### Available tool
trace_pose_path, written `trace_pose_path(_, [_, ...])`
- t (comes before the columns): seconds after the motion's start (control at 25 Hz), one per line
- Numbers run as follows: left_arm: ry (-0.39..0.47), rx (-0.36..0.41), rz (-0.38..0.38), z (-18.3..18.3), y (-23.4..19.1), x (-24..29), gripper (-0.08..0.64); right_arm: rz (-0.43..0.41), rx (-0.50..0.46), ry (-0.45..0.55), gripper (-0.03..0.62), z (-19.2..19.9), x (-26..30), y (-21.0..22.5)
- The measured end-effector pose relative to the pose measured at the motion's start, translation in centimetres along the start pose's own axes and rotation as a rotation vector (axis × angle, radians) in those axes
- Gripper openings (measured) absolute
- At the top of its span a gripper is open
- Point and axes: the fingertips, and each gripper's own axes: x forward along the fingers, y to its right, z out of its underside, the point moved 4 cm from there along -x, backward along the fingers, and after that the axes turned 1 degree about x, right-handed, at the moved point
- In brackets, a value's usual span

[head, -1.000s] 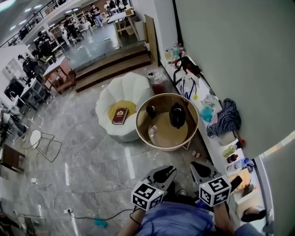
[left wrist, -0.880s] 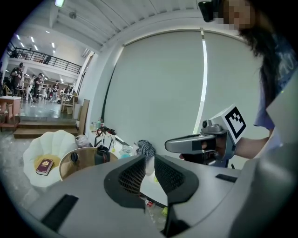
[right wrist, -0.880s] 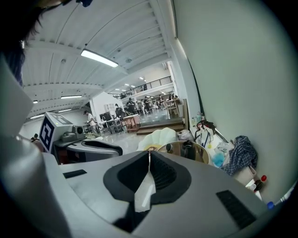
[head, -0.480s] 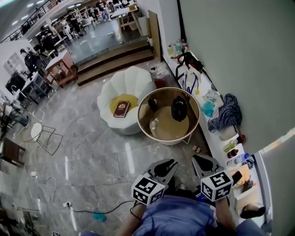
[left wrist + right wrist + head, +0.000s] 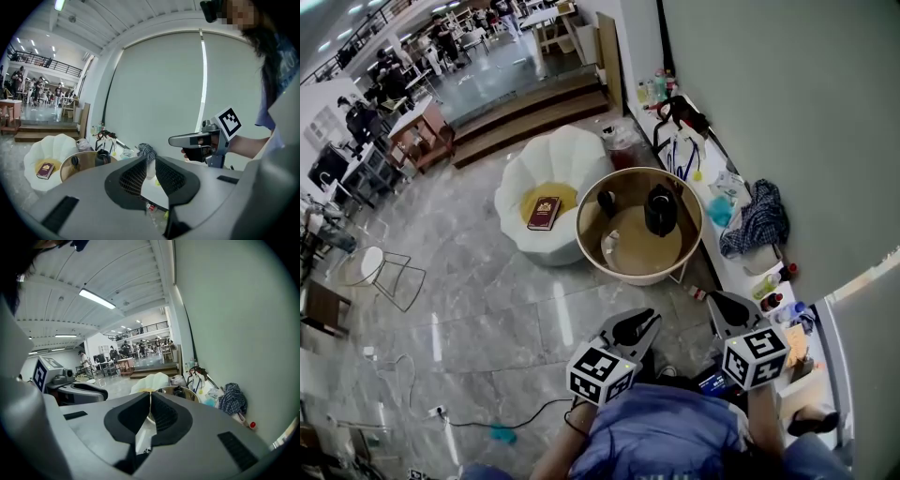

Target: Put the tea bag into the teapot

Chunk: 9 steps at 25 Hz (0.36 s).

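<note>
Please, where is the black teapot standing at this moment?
In the head view, the teapot stands on the round table, toward its far right side; a white shell-shaped chair stands at the table's left.

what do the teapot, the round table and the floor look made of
Teapot: dark, faintly glossy, perhaps ceramic or cast iron.
Round table: wood-coloured rim, likely wood or veneer.
Floor: grey veined slabs with reflections, polished marble or tile.

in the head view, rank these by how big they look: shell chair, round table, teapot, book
1. white shell chair and round table, about alike
2. black teapot
3. red book, only slightly smaller
</note>
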Motion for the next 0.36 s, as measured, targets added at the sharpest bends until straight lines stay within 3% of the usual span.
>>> trace_pose_path(0.36, [-0.020, 0.015, 0.019, -0.3, 0.5, 1.3, 0.055, 0.088, 0.030, 0.027, 0.023, -0.7, -1.6, 4.1])
